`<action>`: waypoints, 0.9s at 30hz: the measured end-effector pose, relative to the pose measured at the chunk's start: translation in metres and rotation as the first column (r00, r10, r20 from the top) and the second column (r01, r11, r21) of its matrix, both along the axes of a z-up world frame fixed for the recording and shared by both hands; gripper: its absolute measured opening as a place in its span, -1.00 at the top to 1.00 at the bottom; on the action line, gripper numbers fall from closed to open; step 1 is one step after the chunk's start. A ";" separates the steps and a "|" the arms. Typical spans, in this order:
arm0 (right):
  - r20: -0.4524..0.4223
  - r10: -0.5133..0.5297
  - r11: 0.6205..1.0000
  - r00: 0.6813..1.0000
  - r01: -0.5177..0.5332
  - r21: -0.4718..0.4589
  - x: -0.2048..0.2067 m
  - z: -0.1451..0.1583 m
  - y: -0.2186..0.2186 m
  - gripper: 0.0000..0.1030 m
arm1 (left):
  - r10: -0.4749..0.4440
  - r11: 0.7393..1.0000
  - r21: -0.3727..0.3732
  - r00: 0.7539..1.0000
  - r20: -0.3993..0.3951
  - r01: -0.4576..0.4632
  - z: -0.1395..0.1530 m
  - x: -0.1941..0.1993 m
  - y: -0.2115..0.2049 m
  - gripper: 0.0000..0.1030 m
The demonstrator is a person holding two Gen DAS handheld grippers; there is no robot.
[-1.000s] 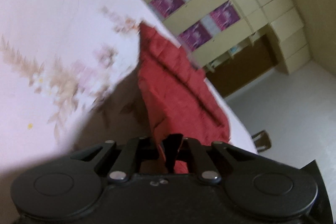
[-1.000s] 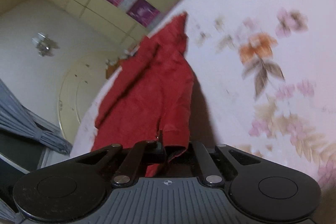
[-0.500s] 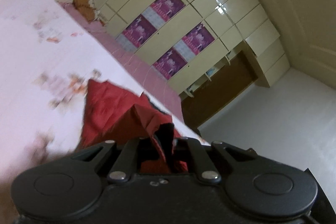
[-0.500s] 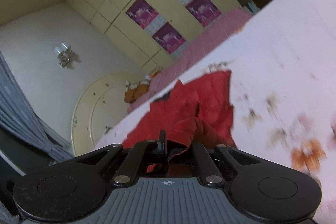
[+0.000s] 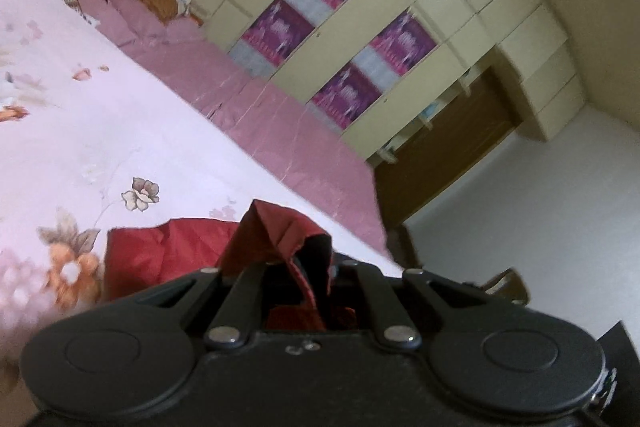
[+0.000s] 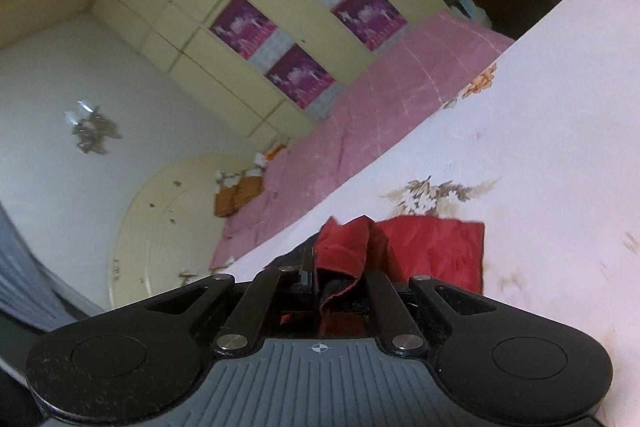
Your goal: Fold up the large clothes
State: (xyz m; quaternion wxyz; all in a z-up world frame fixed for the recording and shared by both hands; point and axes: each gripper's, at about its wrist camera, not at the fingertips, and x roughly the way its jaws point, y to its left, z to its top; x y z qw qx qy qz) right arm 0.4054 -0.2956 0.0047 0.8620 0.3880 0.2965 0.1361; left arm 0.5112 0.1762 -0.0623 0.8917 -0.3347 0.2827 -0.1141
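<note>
Both grippers' jaws are clenched on raised edges of the red garment (image 5: 168,251), the rest lying beyond.

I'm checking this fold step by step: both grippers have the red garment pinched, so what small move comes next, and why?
Probably lower both held edges onto the part of the red garment lying flat on the floral sheet, then let go. The left gripper and right gripper are both shut on raised cloth, just above that flat layer.
</note>
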 end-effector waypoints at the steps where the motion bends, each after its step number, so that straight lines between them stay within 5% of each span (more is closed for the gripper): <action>1: -0.019 -0.002 1.000 1.000 0.002 -0.005 0.015 -0.007 0.001 0.95 | -0.005 1.000 0.012 1.000 -0.018 0.005 -0.008 0.015 -0.001 0.88; 4: -0.058 -0.001 1.000 0.998 0.000 -0.008 0.051 -0.030 0.007 0.94 | -0.023 0.999 0.031 0.998 -0.062 0.025 -0.029 0.048 -0.003 0.73; 6: -0.063 -0.013 1.000 0.998 0.013 -0.012 0.069 -0.044 0.009 0.76 | -0.012 0.998 0.054 0.996 -0.087 0.016 -0.039 0.063 -0.001 0.16; 7: -0.070 -0.029 0.999 0.997 0.027 -0.037 0.074 -0.049 0.010 0.42 | 0.008 0.998 0.061 0.996 -0.084 -0.003 -0.040 0.065 0.001 -0.51; 8: -0.059 -0.053 0.996 0.997 0.048 -0.079 0.077 -0.052 0.012 -0.50 | 0.040 0.997 0.070 0.998 -0.055 -0.037 -0.041 0.064 0.005 -0.69; 9: -0.021 -0.067 0.991 0.998 0.064 -0.122 0.075 -0.053 0.015 -0.66 | 0.046 0.996 0.078 0.998 -0.039 -0.043 -0.042 0.065 0.008 -0.68; 11: -0.037 -0.040 0.985 0.998 0.033 -0.171 0.084 -0.060 0.017 -0.65 | 0.027 0.996 0.092 0.997 -0.066 -0.021 -0.046 0.073 0.015 -0.59; 15: -0.101 -0.019 0.972 0.995 -0.005 -0.235 0.099 -0.084 0.016 -0.27 | -0.038 0.986 0.156 0.988 -0.147 0.061 -0.060 0.088 0.021 -0.40; 19: -0.171 0.005 0.957 0.985 -0.054 -0.284 0.115 -0.107 0.020 -0.25 | -0.113 0.967 0.195 0.959 -0.261 0.166 -0.081 0.105 0.018 -0.28; 22: -0.205 0.029 0.949 0.978 -0.091 -0.303 0.123 -0.120 0.025 -0.21 | -0.118 0.949 0.254 0.957 -0.266 0.188 -0.087 0.107 0.011 -0.24; 24: -0.206 0.047 0.938 0.977 -0.114 -0.326 0.126 -0.124 0.030 0.75 | -0.136 0.933 0.295 0.960 -0.245 0.208 -0.084 0.107 0.003 0.39; 25: -0.199 0.048 0.934 0.979 -0.114 -0.338 0.125 -0.122 0.031 0.79 | -0.137 0.927 0.313 0.964 -0.227 0.205 -0.082 0.105 0.000 0.67; 27: -0.129 0.046 0.914 0.991 -0.094 -0.395 0.119 -0.112 0.036 0.93 | -0.126 0.925 0.341 0.981 -0.148 0.171 -0.072 0.096 -0.002 0.86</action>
